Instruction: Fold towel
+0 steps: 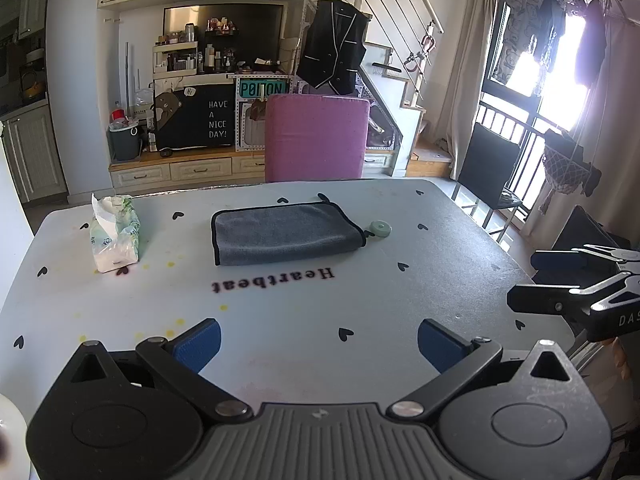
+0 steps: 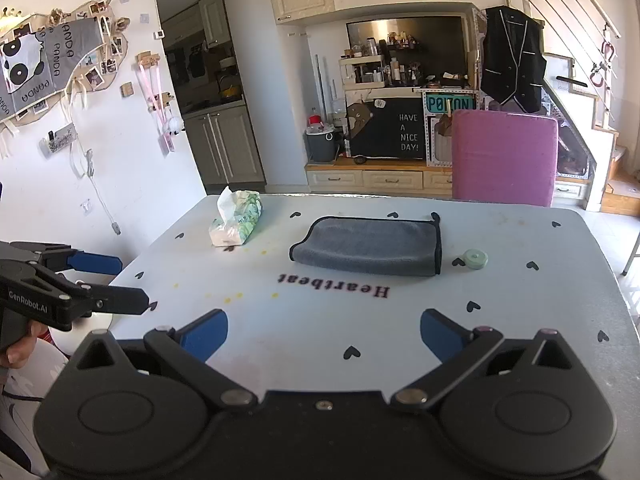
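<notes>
The counter (image 1: pixel 460 216), pale and dotted with black hearts, is seen spread wide. At its middle the grey towel (image 1: pixel 286 234) is laid flat, already folded over, with a tissue pack (image 1: pixel 115 236) well to one side and a small green disc (image 1: pixel 380 229) just beside its other end. The left gripper (image 1: pixel 319 344) is held low over the near edge, jaws released and empty; the right gripper (image 2: pixel 324 336) is held likewise, spread and empty.
</notes>
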A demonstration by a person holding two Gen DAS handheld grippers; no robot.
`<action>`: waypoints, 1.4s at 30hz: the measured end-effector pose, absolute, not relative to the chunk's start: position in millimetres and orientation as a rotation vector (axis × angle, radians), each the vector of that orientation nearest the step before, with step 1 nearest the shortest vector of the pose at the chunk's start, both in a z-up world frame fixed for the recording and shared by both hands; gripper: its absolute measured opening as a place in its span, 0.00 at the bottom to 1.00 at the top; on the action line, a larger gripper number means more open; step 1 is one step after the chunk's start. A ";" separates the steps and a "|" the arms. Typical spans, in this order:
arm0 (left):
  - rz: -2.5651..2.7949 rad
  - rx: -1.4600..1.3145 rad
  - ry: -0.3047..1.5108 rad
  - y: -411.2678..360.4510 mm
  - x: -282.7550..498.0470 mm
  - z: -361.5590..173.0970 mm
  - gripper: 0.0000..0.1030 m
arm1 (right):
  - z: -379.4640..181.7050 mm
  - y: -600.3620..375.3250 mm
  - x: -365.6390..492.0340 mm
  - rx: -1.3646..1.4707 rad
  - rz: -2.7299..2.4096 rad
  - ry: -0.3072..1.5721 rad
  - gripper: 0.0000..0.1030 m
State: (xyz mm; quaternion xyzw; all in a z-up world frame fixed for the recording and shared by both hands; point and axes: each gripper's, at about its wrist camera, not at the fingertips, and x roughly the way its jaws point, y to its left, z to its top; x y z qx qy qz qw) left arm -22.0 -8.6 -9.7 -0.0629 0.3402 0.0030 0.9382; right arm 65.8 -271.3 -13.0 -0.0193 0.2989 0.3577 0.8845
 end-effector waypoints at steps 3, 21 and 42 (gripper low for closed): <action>0.008 -0.128 0.696 -8.7 -21.9 -9.7 1.00 | -13.6 -270.7 65.2 -0.041 0.745 0.623 1.00; 0.003 -0.128 0.695 -8.3 -22.0 -12.9 1.00 | -14.7 -269.5 64.8 -0.043 0.747 0.625 1.00; 0.004 -0.128 0.696 -8.6 -22.0 -13.5 1.00 | -15.2 -268.4 64.2 -0.046 0.747 0.626 1.00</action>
